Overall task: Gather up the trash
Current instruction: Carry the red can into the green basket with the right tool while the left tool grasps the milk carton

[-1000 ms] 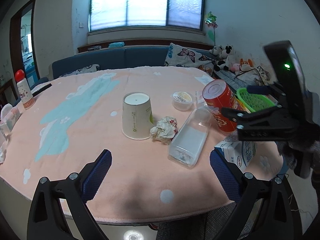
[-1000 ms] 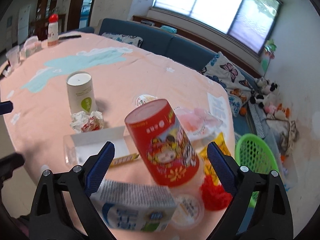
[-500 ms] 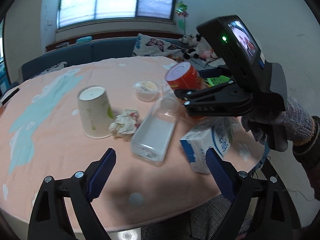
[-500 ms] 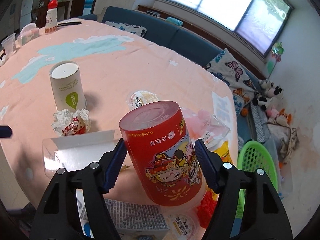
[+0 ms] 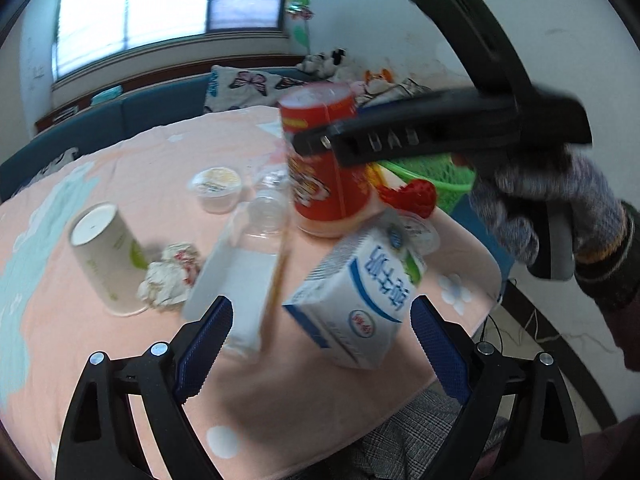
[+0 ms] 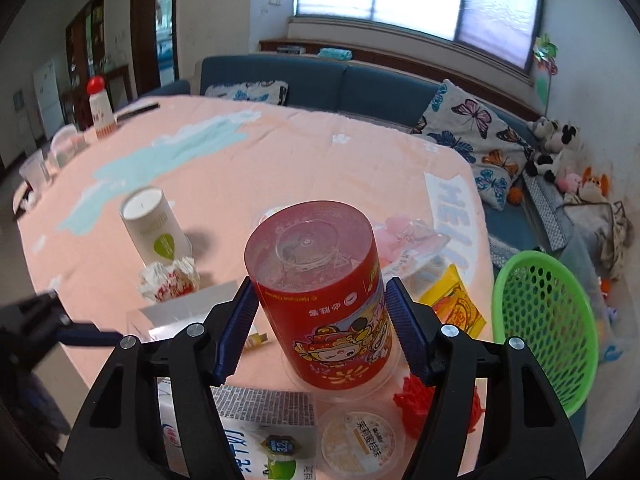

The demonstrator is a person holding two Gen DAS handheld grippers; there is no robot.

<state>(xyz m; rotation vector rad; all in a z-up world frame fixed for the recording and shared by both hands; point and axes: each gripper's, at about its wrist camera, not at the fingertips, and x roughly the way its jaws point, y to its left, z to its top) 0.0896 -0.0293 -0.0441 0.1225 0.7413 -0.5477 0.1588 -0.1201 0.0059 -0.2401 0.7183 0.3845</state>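
Note:
A red canister stands upside down near the table's right edge. My right gripper is closing on it, and its blue pads press on both sides of the canister. In the left wrist view one black finger of that gripper crosses the canister, with a gloved hand behind it. My left gripper is open, and a white and blue milk carton lies just beyond its fingertips, untouched. An upturned paper cup, a crumpled wrapper and a clear plastic box lie further left.
A green mesh basket sits beside the table on the right. Small lidded cups, a red net ball and a yellow packet crowd the pink tablecloth around the canister. A sofa runs behind.
My right gripper's jaws have narrowed from wide open onto the red canister. My left gripper has swung right, from facing the paper cup to facing the milk carton.

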